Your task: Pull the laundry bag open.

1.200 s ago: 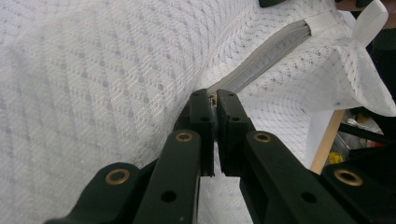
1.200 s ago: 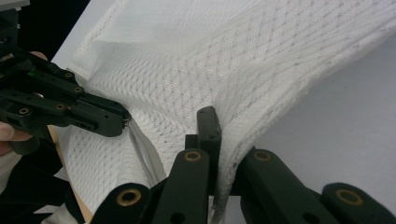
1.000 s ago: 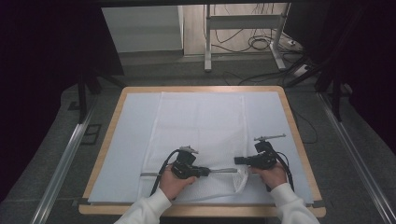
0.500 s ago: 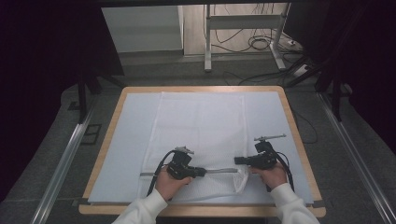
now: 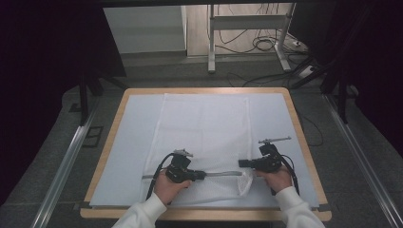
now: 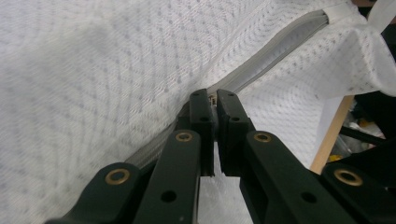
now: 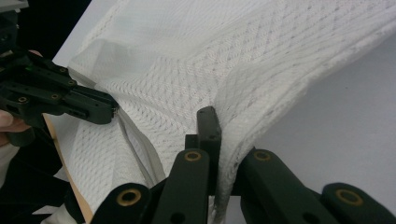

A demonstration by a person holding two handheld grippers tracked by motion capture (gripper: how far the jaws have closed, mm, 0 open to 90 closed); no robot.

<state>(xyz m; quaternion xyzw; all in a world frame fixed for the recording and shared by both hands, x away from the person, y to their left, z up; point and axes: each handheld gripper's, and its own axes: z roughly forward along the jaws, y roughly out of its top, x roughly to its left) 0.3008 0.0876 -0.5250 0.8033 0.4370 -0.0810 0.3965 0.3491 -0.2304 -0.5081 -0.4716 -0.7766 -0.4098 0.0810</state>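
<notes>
Between the two grippers lay the mesh laundry bag [image 5: 204, 137], flat on the table [image 5: 294, 114], its grey zipper [image 5: 221, 174] stretched along the near edge. The left gripper [image 6: 211, 100] was pinched on the zipper pull; the right gripper [image 7: 215, 122] was clamped on the bag's corner fabric. The mesh looked light, soft and easily bunched, so holding the corner taut seemed wise.
</notes>
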